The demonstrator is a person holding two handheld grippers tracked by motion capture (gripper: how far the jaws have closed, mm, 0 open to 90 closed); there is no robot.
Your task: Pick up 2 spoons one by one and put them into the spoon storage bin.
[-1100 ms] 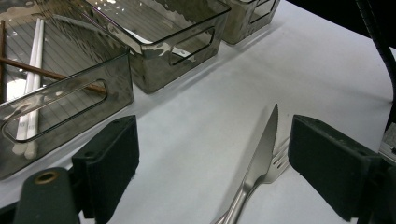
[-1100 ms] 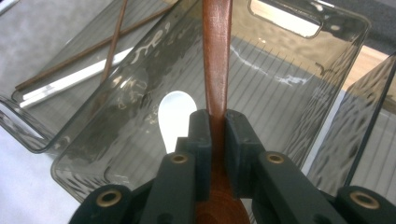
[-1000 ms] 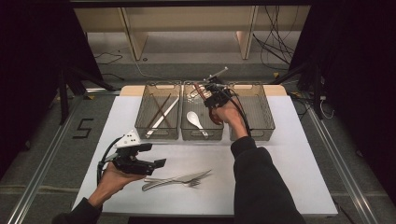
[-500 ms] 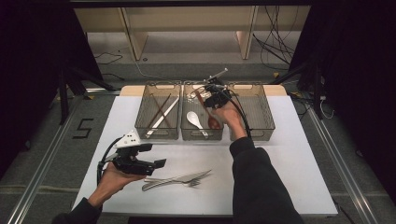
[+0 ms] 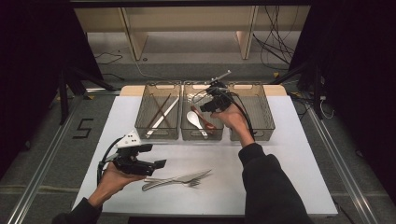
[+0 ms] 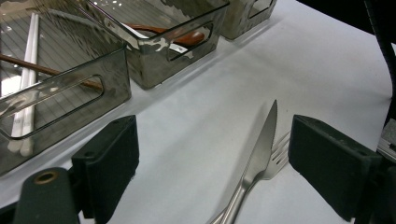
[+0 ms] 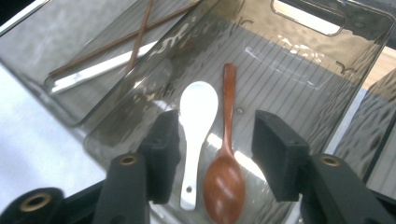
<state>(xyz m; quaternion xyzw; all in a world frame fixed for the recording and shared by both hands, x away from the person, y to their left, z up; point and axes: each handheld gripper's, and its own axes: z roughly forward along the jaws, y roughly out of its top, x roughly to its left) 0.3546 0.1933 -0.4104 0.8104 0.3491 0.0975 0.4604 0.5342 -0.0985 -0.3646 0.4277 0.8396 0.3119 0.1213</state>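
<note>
The right tool [image 5: 211, 99] is hanging over the middle bin [image 5: 187, 135] with its jaws apart; they have just been opening, and nothing is pressed between the pads. Just under them, the brown wooden spoon [image 7: 224, 177] is lying flat on the bin floor, side by side with the white spoon [image 7: 196, 121] and very near it, bowl toward the camera in the right gripper view. So I am judging that the step in hand is the release of the wooden spoon into the spoon bin, and this step is looking finished. The left bin [image 5: 144, 130] is holding the chopsticks [image 5: 159, 114], and the right bin [image 5: 266, 133] is looking empty. The left tool [image 5: 156, 164] is waiting low over the counter [image 5: 289, 158], jaws wide apart and gripping nothing, with the knife [image 6: 259, 154] and a fork [image 6: 279, 151] lying just ahead between them. The next move is probably calling for the right tool to lift clear of the bin, and for one tool to close on the knife or the fork.
</note>
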